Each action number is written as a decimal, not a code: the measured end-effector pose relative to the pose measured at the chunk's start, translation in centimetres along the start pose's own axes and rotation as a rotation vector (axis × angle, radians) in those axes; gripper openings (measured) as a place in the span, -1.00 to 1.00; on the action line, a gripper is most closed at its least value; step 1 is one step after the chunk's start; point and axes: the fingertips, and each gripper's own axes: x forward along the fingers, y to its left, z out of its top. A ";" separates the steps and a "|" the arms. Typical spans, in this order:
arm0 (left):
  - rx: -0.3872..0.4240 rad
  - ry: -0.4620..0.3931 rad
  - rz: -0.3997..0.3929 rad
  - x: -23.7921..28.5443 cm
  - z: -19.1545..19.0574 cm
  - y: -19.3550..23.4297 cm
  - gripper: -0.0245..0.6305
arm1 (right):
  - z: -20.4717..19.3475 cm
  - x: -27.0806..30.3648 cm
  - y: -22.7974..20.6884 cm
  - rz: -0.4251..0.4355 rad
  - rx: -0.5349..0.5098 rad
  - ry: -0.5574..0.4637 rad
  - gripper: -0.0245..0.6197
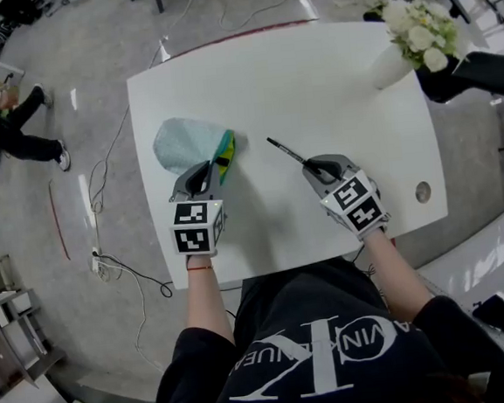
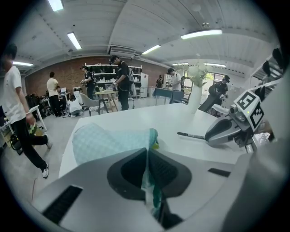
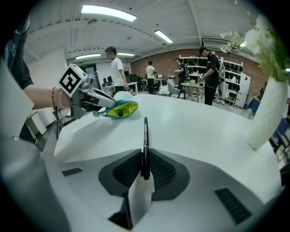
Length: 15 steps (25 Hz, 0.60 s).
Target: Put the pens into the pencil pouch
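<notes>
A white worktop (image 1: pixel 312 86) stands on a grey floor strewn with cables, in an open workshop with a brick back wall. The people there are too small and blurred to make out. A pale blue checked pouch (image 1: pixel 184 143) lies on the left part of the worktop, its green and yellow mouth turned toward the middle. The left gripper (image 1: pixel 204 178) hides the pouch's near edge, its jaws together on the teal rim there. What is inside the mouth is too dark to tell. The right gripper (image 1: pixel 317 171) has its jaws clamped on the back end of a black pen (image 1: pixel 284 150), which points out over the worktop toward the pouch. Whether the pen's tip rests on the surface cannot be told. A white vase (image 1: pixel 391 68) of pale flowers stands at the far right corner. The person's dark shirt (image 1: pixel 327 356) carries a large "CK" mark, seen upside down, and the smaller lettering across it is only partly legible. The gripper cubes bear black-and-white square patterns and no words.
</notes>
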 end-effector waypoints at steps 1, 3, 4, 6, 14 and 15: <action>-0.006 -0.003 0.001 -0.1 0.0 0.1 -0.88 | 0.5 0.1 0.2 0.009 -0.003 -0.007 -0.71; -0.024 -0.014 0.002 -0.4 0.2 0.2 -0.88 | 1.5 0.4 0.7 0.027 -0.009 -0.022 -0.71; -0.034 -0.020 0.002 -0.5 0.3 0.3 -0.88 | 2.0 0.5 1.0 0.037 -0.013 -0.029 -0.71; -0.054 -0.032 0.001 -0.7 0.5 0.4 -0.88 | 3.0 0.9 1.6 0.058 -0.026 -0.039 -0.71; -0.073 -0.056 0.001 -1.0 1.2 0.7 -0.88 | 5.2 2.7 4.0 0.144 -0.082 -0.040 -0.71; -0.074 -0.058 0.001 -1.0 1.3 0.7 -0.88 | 5.3 2.9 4.3 0.153 -0.088 -0.038 -0.71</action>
